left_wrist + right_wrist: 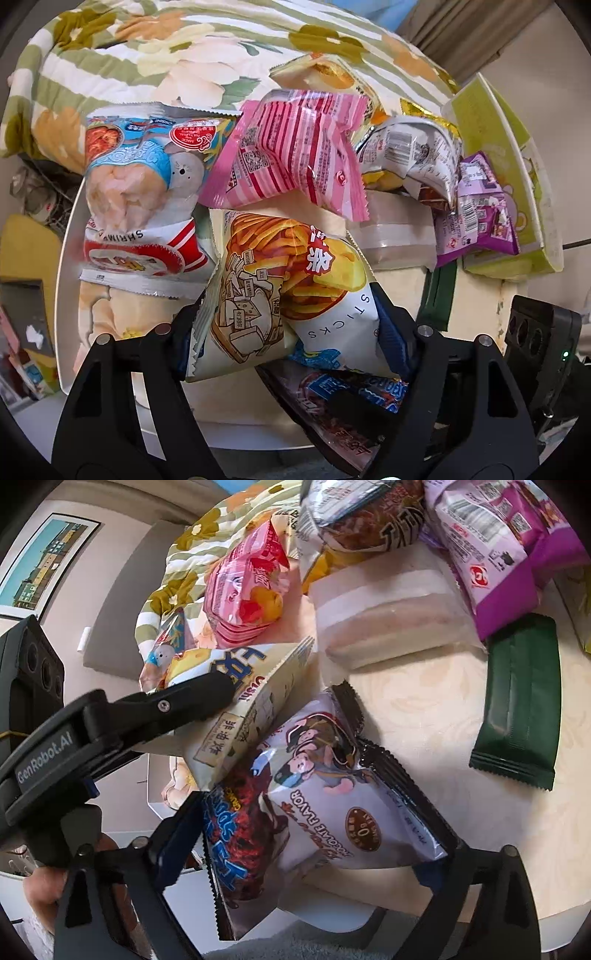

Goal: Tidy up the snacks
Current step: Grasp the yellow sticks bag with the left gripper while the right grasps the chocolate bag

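Observation:
A cheese potato-sticks bag (280,280) lies at the near edge of the round table (399,291), with my left gripper (288,339) shut on it, blue pads pinching its creased sides. In the right wrist view that bag (255,701) is tilted, with a left finger (184,701) lying across it. Just below it a chocolate-flavour snack bag (332,794) fills the span of my right gripper (310,853), both pads against its side edges. The same bag (332,402) shows under the left gripper.
Behind lie a shrimp-chip bag (133,177), a pink bag (295,147), a purple bag (476,206), a clear-wrapped cake (384,616) and a dark green packet (517,701). A green box (491,122) stands at the far right. A floral blanket (184,55) lies beyond the table.

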`<action>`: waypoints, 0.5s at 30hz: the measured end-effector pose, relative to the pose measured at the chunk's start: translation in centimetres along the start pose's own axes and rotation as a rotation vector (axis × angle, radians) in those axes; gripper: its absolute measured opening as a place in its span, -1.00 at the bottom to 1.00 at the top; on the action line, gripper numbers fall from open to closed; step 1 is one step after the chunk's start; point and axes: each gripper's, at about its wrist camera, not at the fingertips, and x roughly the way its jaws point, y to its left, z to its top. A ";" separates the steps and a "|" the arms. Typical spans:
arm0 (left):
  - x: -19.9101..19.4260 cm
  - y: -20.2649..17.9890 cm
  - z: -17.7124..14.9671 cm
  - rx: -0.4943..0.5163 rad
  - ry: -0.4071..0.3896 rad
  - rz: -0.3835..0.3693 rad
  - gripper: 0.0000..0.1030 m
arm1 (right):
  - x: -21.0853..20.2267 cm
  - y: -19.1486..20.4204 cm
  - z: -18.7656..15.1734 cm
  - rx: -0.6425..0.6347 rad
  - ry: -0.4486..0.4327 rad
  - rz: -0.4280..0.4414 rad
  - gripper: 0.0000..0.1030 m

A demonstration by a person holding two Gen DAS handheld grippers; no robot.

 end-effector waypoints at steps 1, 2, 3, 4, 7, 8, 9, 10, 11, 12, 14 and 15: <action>-0.3 0.2 -0.1 -0.001 -0.006 -0.003 0.44 | -0.1 0.2 -0.1 -0.007 -0.005 0.000 0.74; -0.6 0.3 -0.2 -0.001 -0.012 -0.006 0.44 | -0.1 0.3 -0.1 -0.012 -0.009 -0.003 0.68; -0.8 0.4 -0.2 -0.002 -0.017 -0.010 0.44 | -0.2 0.3 -0.1 -0.017 -0.012 -0.005 0.66; -1.1 0.5 -0.3 -0.004 -0.022 -0.015 0.44 | -0.3 0.4 -0.2 -0.023 -0.017 -0.007 0.59; -1.9 0.7 -0.4 -0.008 -0.035 -0.023 0.44 | -0.6 0.5 -0.6 -0.034 -0.022 -0.013 0.47; -2.2 0.8 -0.4 -0.009 -0.039 -0.027 0.44 | -0.7 0.7 -0.8 -0.038 -0.026 -0.020 0.45; -2.5 0.9 -0.5 -0.009 -0.043 -0.031 0.44 | -0.8 0.7 -0.9 -0.040 -0.029 -0.025 0.45; -2.7 0.9 -0.5 -0.009 -0.046 -0.034 0.44 | -0.9 0.7 -0.9 -0.042 -0.032 -0.027 0.44; -3.2 0.9 -0.6 -0.007 -0.051 -0.038 0.44 | -1.1 0.8 -1.1 -0.041 -0.038 -0.029 0.44; -3.5 0.9 -0.6 -0.006 -0.055 -0.042 0.44 | -1.2 0.7 -1.2 -0.041 -0.043 -0.030 0.44; -4.0 1.0 -0.8 -0.002 -0.064 -0.049 0.44 | -1.5 1.1 -1.4 -0.044 -0.055 -0.038 0.43; -4.5 1.0 -1.0 0.001 -0.071 -0.053 0.44 | -1.6 1.3 -1.4 -0.047 -0.062 -0.042 0.43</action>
